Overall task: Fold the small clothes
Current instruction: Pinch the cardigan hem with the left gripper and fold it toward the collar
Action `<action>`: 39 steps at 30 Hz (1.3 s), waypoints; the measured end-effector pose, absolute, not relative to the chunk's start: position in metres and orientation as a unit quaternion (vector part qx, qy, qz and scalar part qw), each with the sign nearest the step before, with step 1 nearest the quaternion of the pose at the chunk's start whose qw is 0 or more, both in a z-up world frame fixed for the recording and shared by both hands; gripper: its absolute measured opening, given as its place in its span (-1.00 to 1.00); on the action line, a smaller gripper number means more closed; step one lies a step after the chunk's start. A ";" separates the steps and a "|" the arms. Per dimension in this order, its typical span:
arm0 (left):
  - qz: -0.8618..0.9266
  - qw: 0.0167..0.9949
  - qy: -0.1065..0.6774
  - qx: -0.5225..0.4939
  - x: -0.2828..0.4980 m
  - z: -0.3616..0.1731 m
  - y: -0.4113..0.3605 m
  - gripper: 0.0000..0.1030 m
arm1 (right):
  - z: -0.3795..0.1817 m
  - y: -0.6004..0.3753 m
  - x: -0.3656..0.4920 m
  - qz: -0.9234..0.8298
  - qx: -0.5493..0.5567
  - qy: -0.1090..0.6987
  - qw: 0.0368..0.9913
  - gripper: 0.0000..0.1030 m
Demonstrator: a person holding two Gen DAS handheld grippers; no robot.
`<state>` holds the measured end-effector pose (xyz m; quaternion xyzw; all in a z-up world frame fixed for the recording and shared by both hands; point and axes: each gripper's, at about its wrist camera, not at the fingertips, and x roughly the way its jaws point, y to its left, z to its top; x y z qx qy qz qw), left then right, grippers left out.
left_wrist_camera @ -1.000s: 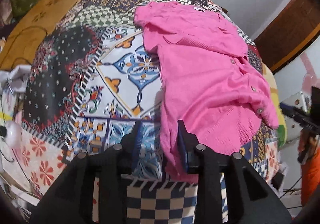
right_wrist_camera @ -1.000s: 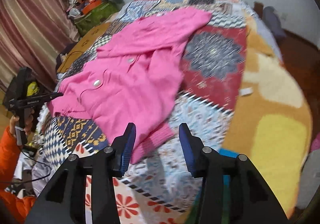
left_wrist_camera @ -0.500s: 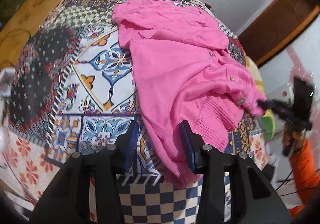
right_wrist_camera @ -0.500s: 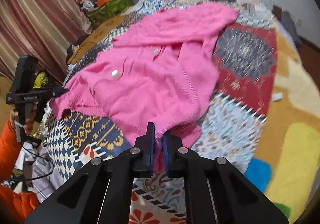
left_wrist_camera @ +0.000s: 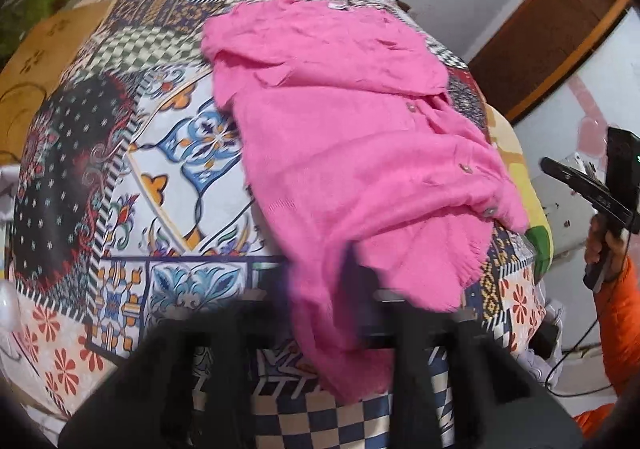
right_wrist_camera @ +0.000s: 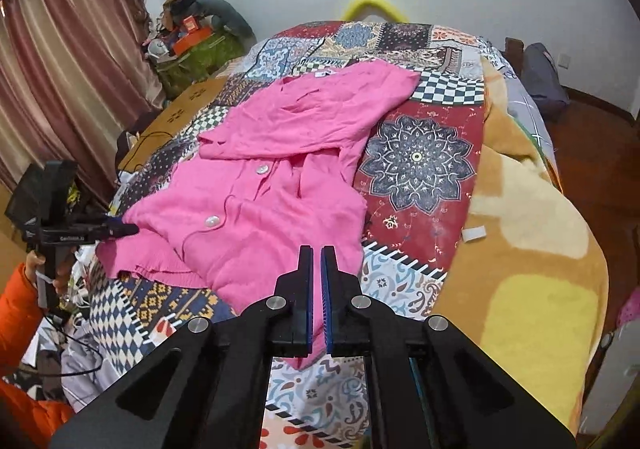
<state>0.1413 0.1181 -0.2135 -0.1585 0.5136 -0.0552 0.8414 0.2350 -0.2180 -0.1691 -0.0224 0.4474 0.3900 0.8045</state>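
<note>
We find the pink cardigan (right_wrist_camera: 264, 209) spread on the patchwork bedspread (right_wrist_camera: 420, 161). The right hand-held gripper (right_wrist_camera: 317, 285) is clamped on its near hem corner. The left hand-held gripper (left_wrist_camera: 320, 289) is blurred at the opposite hem; we cannot tell its state.

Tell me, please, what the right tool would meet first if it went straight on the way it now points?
The right tool is shut on the near hem of the pink cardigan, so going straight on it would push into the cardigan's body first, towards the buttons, with the patchwork quilt beneath. Depth is unclear.
</note>
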 end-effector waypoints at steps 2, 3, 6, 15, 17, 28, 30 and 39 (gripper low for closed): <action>-0.047 0.849 0.505 -0.147 0.143 -0.208 0.116 -0.88 | -0.173 -0.215 0.237 0.389 -0.032 0.458 0.799 -0.93; -0.040 0.855 0.498 -0.138 0.144 -0.204 0.116 -0.88 | -0.177 -0.214 0.238 0.390 -0.033 0.467 0.793 -0.85; -0.039 0.861 0.486 -0.141 0.148 -0.196 0.118 -0.88 | -0.188 -0.211 0.237 0.392 -0.024 0.493 0.776 -0.11; -0.048 0.878 0.457 -0.137 0.154 -0.172 0.117 -0.88 | -0.212 -0.187 0.236 0.412 -0.033 0.505 0.758 -0.90; -0.046 0.885 0.442 -0.136 0.158 -0.160 0.121 -0.88 | -0.202 -0.185 0.236 0.420 -0.036 0.490 0.763 -0.91; -0.002 0.901 0.411 -0.141 0.237 -0.142 0.167 -0.93 | -0.150 -0.163 0.297 0.413 -0.032 0.412 0.812 -0.92; 0.004 0.894 0.423 -0.145 0.252 -0.153 0.173 -0.93 | -0.155 -0.158 0.312 0.400 -0.037 0.414 0.817 -0.92; 0.021 0.865 0.472 -0.168 0.254 -0.195 0.188 -0.72 | -0.187 -0.154 0.339 0.360 -0.053 0.472 0.803 -0.39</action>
